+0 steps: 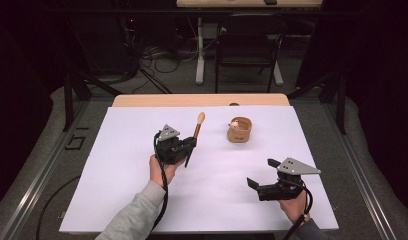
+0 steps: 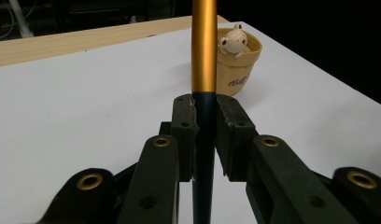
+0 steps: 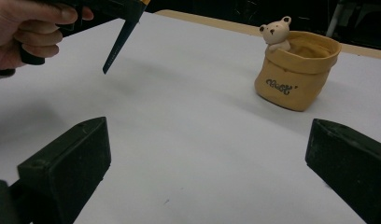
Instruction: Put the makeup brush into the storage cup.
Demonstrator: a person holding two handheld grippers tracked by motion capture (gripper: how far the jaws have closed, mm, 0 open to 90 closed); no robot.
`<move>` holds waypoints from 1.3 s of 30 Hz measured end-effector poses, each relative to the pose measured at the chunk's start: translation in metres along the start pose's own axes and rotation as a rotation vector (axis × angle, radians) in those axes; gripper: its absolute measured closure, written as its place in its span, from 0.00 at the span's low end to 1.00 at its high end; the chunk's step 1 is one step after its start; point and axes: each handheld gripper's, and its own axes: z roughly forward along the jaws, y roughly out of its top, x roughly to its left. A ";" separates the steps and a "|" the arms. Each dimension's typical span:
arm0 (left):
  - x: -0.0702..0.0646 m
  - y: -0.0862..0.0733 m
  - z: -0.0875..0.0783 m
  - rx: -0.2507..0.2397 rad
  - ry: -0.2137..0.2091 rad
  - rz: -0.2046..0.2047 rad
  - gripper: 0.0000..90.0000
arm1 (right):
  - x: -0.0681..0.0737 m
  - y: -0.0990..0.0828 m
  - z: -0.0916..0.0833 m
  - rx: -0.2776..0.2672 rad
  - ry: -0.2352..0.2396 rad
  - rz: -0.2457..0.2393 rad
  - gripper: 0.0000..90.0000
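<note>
My left gripper (image 1: pixel 191 145) is shut on a brush (image 1: pixel 197 129) with a dark handle, a gold ferrule and a pale tuft that points to the table's far side. In the left gripper view the jaws clamp the dark handle (image 2: pixel 204 140) just below the gold part (image 2: pixel 204 46). A tan pouch-shaped holder (image 1: pixel 240 130) with a small bear figure (image 2: pixel 233 41) on its rim stands right of the brush. My right gripper (image 1: pixel 262 173) hovers open near the front right, nothing between its jaws (image 3: pixel 209 154). The holder (image 3: pixel 296 70) lies ahead of it, and the brush's pointed handle end (image 3: pixel 116 44) shows at upper left.
A white sheet (image 1: pixel 142 200) covers the wooden table (image 1: pixel 192 100). Beyond the table stand a black chair (image 1: pixel 249 45), desk legs and loose cables on the floor. The person's hand (image 3: pixel 30 28) wraps the left gripper's grip.
</note>
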 end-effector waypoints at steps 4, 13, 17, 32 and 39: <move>-0.004 -0.001 0.000 -0.015 -0.004 0.009 0.87 | 0.000 0.004 0.003 0.007 0.012 0.008 0.00; -0.014 -0.008 0.005 -0.024 -0.031 0.030 0.87 | 0.002 0.013 0.012 -0.005 0.043 0.014 0.00; -0.017 -0.010 0.006 -0.030 -0.037 0.026 0.87 | 0.002 0.016 0.017 -0.008 0.052 0.015 0.00; -0.041 -0.016 0.014 -0.026 -0.096 0.058 0.87 | 0.001 0.036 0.043 -0.023 0.084 0.058 0.00; -0.049 -0.021 0.021 -0.021 -0.116 0.061 0.87 | 0.000 0.044 0.053 -0.025 0.096 0.075 0.03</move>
